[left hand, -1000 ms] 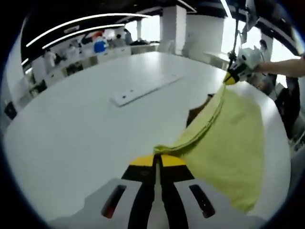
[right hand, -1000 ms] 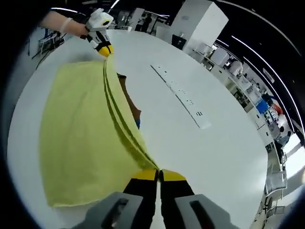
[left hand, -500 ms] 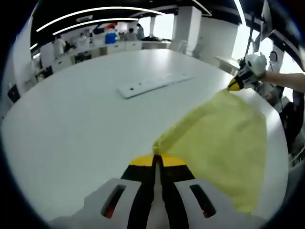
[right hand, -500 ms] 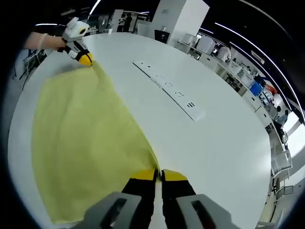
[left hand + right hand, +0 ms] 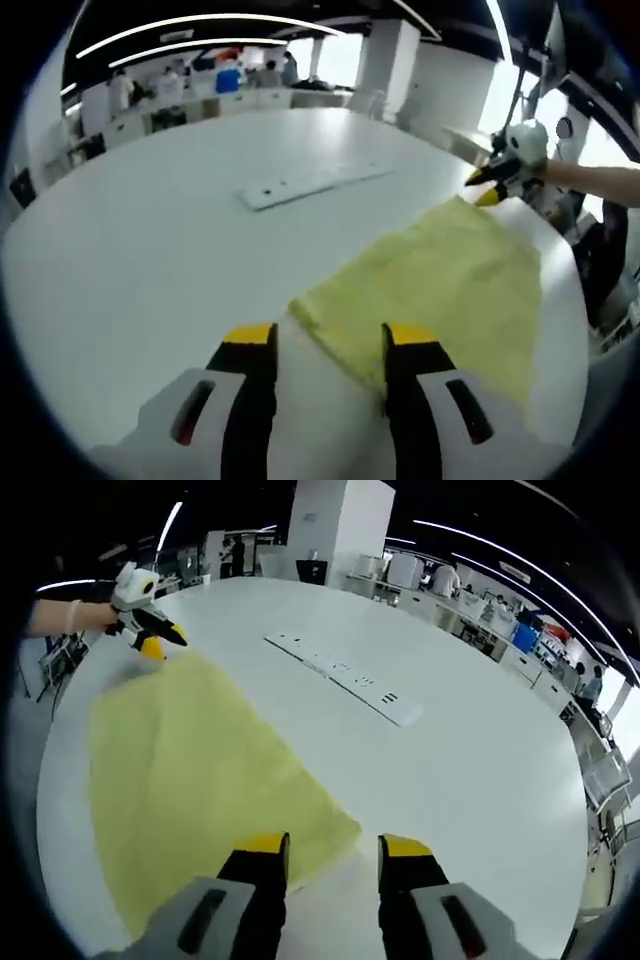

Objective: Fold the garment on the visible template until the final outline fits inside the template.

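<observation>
Lying flat, garment (image 5: 440, 275) stretches between hand-held grippers.

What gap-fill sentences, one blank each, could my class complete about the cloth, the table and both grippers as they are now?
1. The flat cloth garment is ____ in colour.
2. It lies on a round ____ table.
3. The fingers of the left gripper and the right gripper stand ____.
4. The long white strip lies ____ from the garment.

Missing words: yellow; white; open; apart

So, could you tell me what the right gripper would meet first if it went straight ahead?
Likely the bare table: the right gripper is open just past the garment's corner, though depth is unclear.
</observation>
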### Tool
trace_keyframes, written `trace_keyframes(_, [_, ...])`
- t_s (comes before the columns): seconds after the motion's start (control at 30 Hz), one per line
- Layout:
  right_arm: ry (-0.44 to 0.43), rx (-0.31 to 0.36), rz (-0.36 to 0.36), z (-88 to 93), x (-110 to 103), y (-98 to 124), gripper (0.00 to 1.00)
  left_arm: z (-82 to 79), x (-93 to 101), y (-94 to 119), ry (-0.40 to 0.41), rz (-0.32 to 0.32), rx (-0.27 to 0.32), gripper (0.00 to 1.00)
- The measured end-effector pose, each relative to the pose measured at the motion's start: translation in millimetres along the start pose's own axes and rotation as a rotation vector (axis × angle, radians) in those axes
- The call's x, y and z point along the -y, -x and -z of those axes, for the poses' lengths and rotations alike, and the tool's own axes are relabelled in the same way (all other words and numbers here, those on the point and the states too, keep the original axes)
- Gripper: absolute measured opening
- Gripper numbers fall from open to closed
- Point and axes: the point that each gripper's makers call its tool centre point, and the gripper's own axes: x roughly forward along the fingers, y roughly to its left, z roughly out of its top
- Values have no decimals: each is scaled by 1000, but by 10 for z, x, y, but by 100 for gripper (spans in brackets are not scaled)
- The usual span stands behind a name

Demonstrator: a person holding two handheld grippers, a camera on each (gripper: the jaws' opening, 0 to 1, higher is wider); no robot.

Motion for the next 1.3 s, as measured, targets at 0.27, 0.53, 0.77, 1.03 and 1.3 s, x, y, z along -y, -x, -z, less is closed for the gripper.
trace_keyframes(0.27, [-39, 28, -22, 21, -74, 72, 47, -49, 71, 78, 30, 29, 22, 52])
trace_keyframes(0.53, [-84, 60, -40, 12, -130, 125, 57, -81, 133, 176, 39, 45, 35, 64])
trace_keyframes(0.77, [-107, 88, -47, -10, -172, 215, 67, -89, 204, 273, 51, 57, 45, 70])
trace_keyframes(1.03, [-125, 100, -54, 17, -246, 349, 67, -16, 315, 398, 78, 78, 51, 67])
trace_keyframes(1.3, [-133, 110, -66, 104, -390, 499, 63, 170, 489, 546, 99, 117, 37, 57])
